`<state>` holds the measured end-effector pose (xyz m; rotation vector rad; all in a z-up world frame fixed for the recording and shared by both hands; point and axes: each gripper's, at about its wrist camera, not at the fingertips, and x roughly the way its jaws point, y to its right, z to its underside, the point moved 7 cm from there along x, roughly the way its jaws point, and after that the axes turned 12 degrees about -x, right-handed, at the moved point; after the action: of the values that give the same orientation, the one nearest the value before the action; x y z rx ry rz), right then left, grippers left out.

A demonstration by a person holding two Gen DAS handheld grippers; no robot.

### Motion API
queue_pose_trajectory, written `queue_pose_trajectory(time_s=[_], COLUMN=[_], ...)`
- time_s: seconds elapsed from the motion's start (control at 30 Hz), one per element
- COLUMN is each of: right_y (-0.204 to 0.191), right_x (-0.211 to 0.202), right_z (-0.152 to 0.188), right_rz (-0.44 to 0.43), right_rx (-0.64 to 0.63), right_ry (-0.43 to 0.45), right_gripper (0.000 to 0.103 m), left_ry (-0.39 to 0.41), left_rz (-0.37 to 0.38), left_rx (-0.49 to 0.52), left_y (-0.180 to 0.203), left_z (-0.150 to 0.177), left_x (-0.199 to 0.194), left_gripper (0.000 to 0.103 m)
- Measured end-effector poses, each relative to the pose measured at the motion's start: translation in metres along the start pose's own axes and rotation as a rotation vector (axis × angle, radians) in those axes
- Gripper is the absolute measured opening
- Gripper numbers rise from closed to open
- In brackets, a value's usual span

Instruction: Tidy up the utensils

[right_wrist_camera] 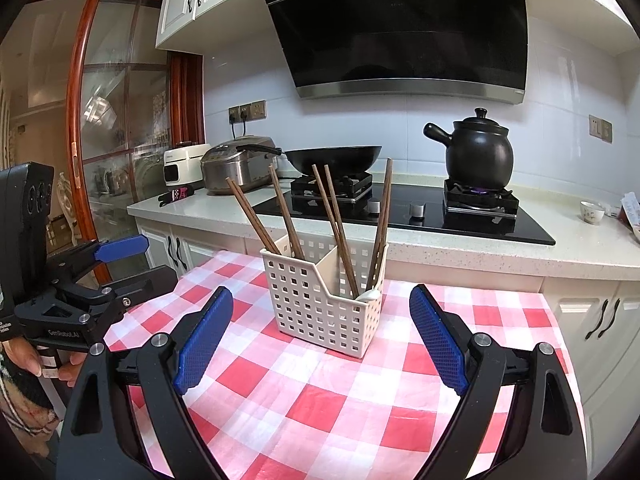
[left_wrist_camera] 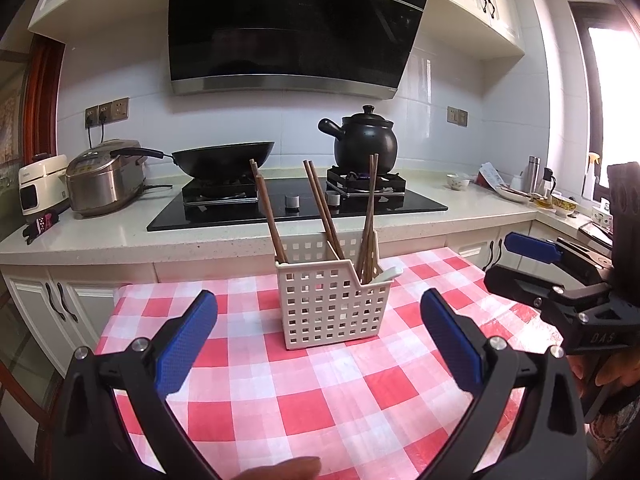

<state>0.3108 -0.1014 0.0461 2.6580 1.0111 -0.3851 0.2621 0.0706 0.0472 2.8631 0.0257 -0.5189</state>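
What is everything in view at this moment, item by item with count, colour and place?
utensil basket: one, cream, perforated, on the tablecloth between both tools
chopsticks: about six, brown wood, standing tilted in the basket
spoon: one, white, in the basket's right compartment
tablecloth: one, red and white check, over the table
wok: one, black, on the left burner
clay pot: one, black, lidded, on the right burner
rice cooker: one, steel, on the counter left of the hob
range hood: one, black, above the hob
left tool: blue pads, open, empty
right tool: blue pads, open, empty
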Motion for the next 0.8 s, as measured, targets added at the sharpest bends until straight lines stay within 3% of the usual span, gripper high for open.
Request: queue_pose_trajectory(time_s=[0.8], right_y=[0.0009], right_x=[0.0003], right_z=[0.0020], right_rz=[0.007], right_rx=[0.001], right_ry=[-0.005], right_gripper=[0.084], left_ry=[-0.003], left_rz=[0.002], left_rx=[0.000], left_y=[0.0003], left_z=[0.0008], left_x=[0.0000], left_gripper=[0.098])
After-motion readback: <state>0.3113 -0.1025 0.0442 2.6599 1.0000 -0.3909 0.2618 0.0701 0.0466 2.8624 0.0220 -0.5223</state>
